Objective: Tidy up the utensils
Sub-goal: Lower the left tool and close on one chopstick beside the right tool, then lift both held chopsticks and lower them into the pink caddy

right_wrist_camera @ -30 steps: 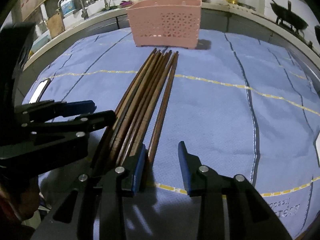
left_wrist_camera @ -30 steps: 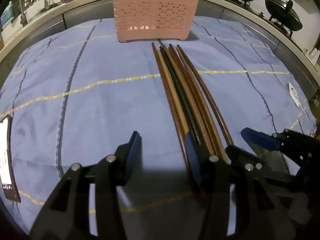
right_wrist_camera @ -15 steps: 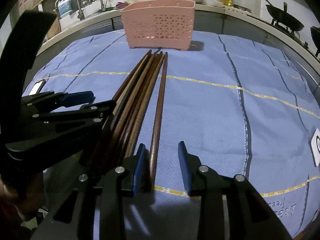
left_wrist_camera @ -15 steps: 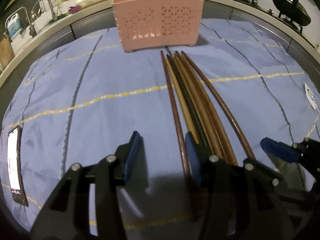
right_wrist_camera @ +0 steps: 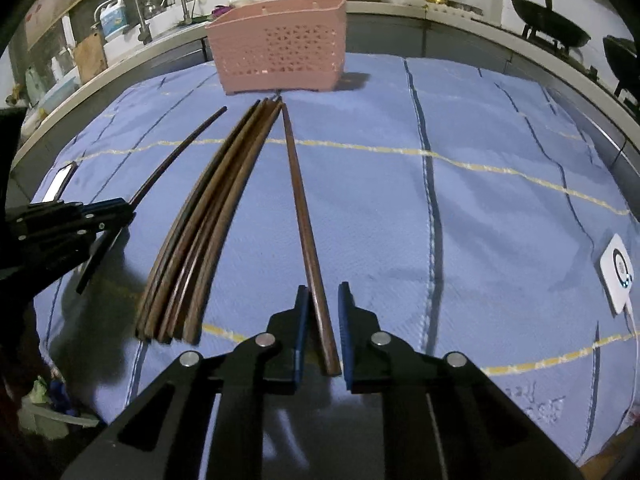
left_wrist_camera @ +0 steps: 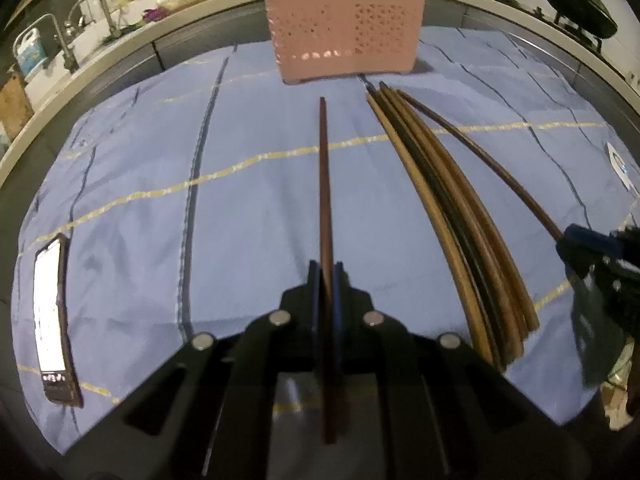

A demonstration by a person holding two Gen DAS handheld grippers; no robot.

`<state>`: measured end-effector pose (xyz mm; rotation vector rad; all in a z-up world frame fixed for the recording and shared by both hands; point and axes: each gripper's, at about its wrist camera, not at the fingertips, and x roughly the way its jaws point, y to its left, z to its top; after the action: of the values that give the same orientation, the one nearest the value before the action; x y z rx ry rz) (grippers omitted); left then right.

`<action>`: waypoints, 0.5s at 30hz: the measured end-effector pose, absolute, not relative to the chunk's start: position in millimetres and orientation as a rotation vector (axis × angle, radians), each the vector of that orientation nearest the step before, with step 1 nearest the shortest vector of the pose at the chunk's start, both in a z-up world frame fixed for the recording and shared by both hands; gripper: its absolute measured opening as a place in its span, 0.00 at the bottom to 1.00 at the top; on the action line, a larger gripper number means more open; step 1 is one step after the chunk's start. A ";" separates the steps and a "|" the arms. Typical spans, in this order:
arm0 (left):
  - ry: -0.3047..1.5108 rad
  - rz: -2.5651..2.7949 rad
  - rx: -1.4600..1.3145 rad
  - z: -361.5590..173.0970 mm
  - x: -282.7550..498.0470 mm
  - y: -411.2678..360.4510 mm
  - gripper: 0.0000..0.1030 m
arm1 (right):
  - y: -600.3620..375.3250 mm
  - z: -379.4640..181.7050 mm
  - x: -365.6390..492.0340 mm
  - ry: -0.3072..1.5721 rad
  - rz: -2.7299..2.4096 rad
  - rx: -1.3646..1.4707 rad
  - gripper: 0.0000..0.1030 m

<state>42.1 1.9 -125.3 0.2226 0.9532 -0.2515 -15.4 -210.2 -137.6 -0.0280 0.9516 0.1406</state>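
Note:
A pink perforated basket [left_wrist_camera: 344,28] stands at the far end of the blue cloth; it also shows in the right wrist view [right_wrist_camera: 280,56]. My left gripper [left_wrist_camera: 326,276] is shut on a dark brown chopstick [left_wrist_camera: 325,184], held apart from the rest and pointing toward the basket. Several chopsticks lie bundled [left_wrist_camera: 452,208] on the cloth to its right. In the right wrist view, my right gripper [right_wrist_camera: 322,300] has narrowly open jaws on either side of a separate brown chopstick [right_wrist_camera: 302,216] lying on the cloth. The bundle [right_wrist_camera: 208,216] lies to its left.
A lit phone [left_wrist_camera: 50,316] lies at the cloth's left edge. A white round-marked device [right_wrist_camera: 618,272] with a cord sits at the right edge. A sink with taps [right_wrist_camera: 160,4] and woks [right_wrist_camera: 552,24] line the counter behind the cloth.
My left gripper closed on the leftmost chopstick and drew it left, away from the bundle. My right gripper moved over the rightmost chopstick, which now lies apart between its jaws.

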 end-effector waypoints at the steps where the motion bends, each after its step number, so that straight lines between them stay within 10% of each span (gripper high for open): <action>1: 0.965 -0.257 0.221 -125.0 44.1 2.3 0.07 | -211.6 -136.7 -13.4 0.964 0.146 -0.025 0.15; 15: 0.981 -0.304 0.196 -117.7 146.9 -23.2 0.14 | -184.0 -123.9 114.6 1.081 0.269 -0.079 0.17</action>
<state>146.9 -23.2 -117.7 0.1956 0.9814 -0.3044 114.6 -184.0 -123.9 -0.0789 1.0811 0.2694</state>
